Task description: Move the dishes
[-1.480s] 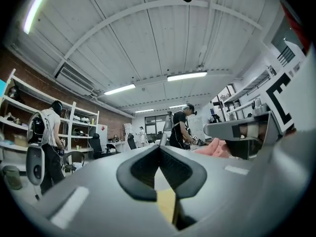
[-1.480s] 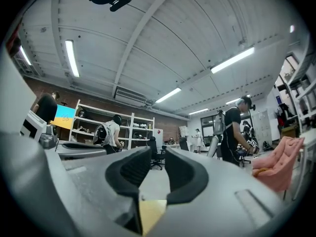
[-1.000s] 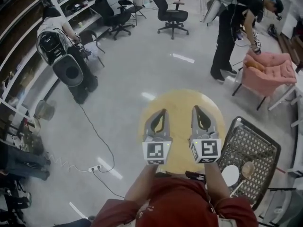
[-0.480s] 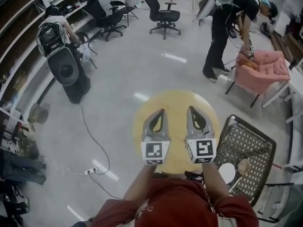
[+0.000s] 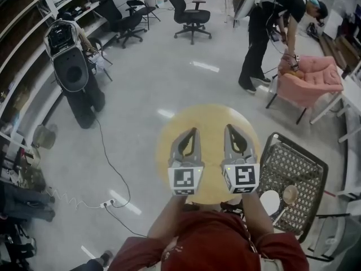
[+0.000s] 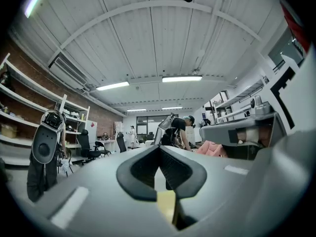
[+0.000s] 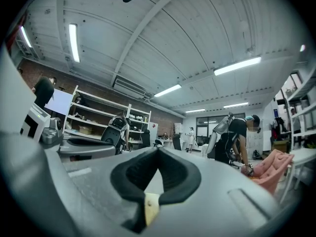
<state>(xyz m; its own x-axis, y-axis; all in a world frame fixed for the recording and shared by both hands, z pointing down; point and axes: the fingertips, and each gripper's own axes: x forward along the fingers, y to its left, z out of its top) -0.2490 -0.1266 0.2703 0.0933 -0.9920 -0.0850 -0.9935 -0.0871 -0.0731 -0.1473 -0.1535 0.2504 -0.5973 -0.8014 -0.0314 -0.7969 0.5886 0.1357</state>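
Note:
A white plate (image 5: 269,202) and a wooden spoon (image 5: 290,194) lie on the seat of a black mesh chair (image 5: 299,165), at the lower right of the head view. Both grippers hang side by side over a round yellow table (image 5: 208,114), pointing away from me. My left gripper (image 5: 193,131) is shut with nothing in it. My right gripper (image 5: 228,127) is also shut and empty, left of the chair. In the left gripper view the jaws (image 6: 159,148) meet at their tips, as they do in the right gripper view (image 7: 158,150).
A person with a backpack (image 5: 67,61) stands at the far left by the wall shelves. Another person (image 5: 265,21) bends over a pink armchair (image 5: 310,75) at the far right. Office chairs (image 5: 189,10) stand at the back. A cable and power strip (image 5: 110,203) lie on the floor at the left.
The head view has drifted a little, so the room sits slightly differently in frame. Both grippers stay shut, side by side over the yellow table.

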